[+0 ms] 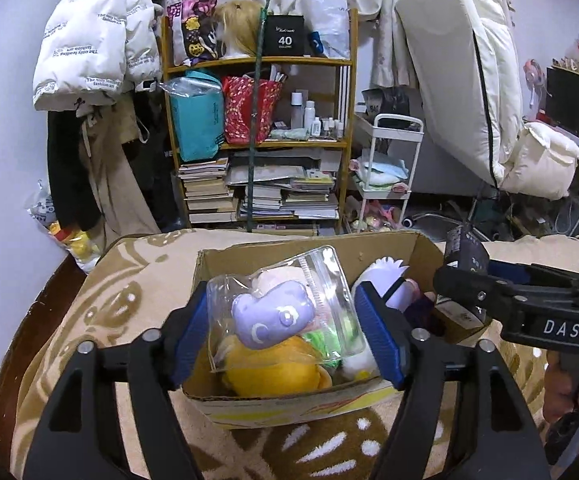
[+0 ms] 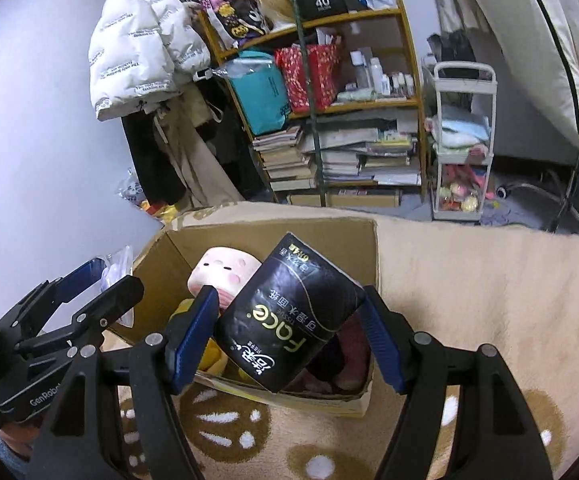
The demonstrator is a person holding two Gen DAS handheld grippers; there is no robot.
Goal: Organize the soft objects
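A cardboard box (image 1: 305,404) stands on a beige blanket and holds plush toys, among them a yellow one (image 1: 273,372) and a white one (image 1: 385,280). My left gripper (image 1: 285,328) is shut on a clear plastic pouch (image 1: 329,280) with a purple plush (image 1: 273,316) inside, over the box. My right gripper (image 2: 289,332) is shut on a black tissue pack (image 2: 289,312) held over the same box (image 2: 161,264), above a pink plush (image 2: 225,270). The right gripper with the pack also shows in the left wrist view (image 1: 465,272).
The beige patterned blanket (image 2: 469,280) covers the surface around the box. Behind stand a wooden shelf (image 1: 261,144) full of bags, bottles and books, a white trolley (image 1: 393,160), hanging coats (image 1: 93,40) and a propped white mattress (image 1: 461,72).
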